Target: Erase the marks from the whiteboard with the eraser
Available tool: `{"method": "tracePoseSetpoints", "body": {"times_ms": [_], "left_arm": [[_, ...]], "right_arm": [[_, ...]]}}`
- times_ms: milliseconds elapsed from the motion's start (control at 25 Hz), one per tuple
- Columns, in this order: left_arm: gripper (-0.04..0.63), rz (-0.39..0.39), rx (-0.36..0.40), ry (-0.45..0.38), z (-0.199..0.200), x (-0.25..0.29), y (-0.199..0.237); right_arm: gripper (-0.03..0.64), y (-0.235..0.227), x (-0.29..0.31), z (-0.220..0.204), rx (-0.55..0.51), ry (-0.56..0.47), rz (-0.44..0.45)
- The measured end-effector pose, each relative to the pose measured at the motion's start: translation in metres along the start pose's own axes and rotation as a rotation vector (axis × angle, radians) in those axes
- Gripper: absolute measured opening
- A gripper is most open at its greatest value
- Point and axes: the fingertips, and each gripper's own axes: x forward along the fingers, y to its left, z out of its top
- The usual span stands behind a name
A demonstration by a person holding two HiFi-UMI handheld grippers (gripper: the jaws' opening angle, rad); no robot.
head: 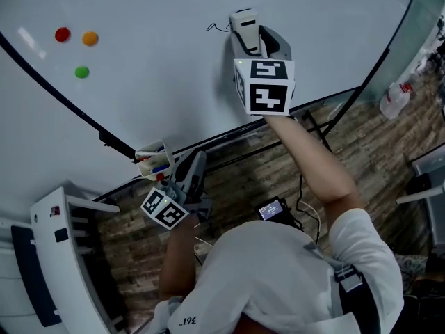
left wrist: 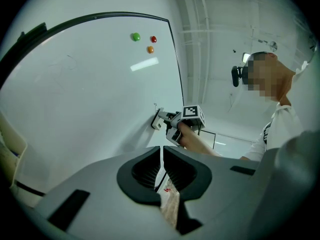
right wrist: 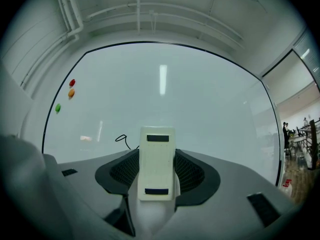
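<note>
Whiteboard (head: 174, 33), right tongs (right wrist: 157, 176) clamping eraser (right wrist: 157, 156), mark (right wrist: 122, 139) beside

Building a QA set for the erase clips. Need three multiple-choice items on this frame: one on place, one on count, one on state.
1. Where is the black scribble relative to the eraser in the head view?
A. just left of it
B. at the board's far right edge
C. beside the magnets

2. How many round magnets are on the whiteboard?
A. two
B. three
C. five

3. What state is the right gripper in?
A. open and empty
B. shut on the eraser
C. shut on a marker

Key:
1 A: the scribble sits right at the eraser's left side.
2 B: one red, one orange and one green show.
3 B: the right gripper view shows both jaws pressed on the eraser's sides.
</note>
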Motion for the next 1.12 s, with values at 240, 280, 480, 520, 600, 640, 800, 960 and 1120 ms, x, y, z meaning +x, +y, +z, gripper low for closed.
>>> {"method": "tracePoseSetpoints", "body": {"times_ms": [240,280,480,520,600,640,800,960,1120], "left_arm": [[0.008,0.004,0.003,-0.008,0.002,-0.005,0.0],[0.008,0.004,0.003,-0.008,0.002,-0.005,0.0],[0.008,0.0,0.005,-0.009,0.003,-0.006,-0.002],[0.008,0.0,0.005,-0.009,0.003,-0.006,-0.002],[0.008,0.001,0.005,-0.011,0.004,-0.006,-0.003],[0.008,0.001,0.005,-0.014,0.005,-0.007,-0.003],[0.008,0.005,0.004,-0.021,0.006,-0.012,-0.002],[0.008,0.011,-0.004,-0.026,0.005,-0.016,-0.001],[0.008,0.016,-0.007,-0.025,0.003,-0.016,0.0]], "right_arm": [[0.239,0.016,0.0,0.0,-0.009,0.001,0.011],[0.239,0.018,0.0,0.0,-0.008,0.002,0.014],[0.239,0.032,-0.002,0.003,-0.003,0.004,0.04],[0.239,0.036,-0.002,0.003,-0.01,0.005,0.05],[0.239,0.048,-0.002,0.003,-0.027,0.008,0.073],[0.239,0.052,-0.002,0.003,-0.032,0.009,0.078],[0.239,0.056,-0.002,0.004,-0.037,0.014,0.069],[0.239,0.059,-0.002,0.004,-0.046,0.021,0.067],[0.239,0.062,0.0,0.003,-0.048,0.027,0.07]]}}
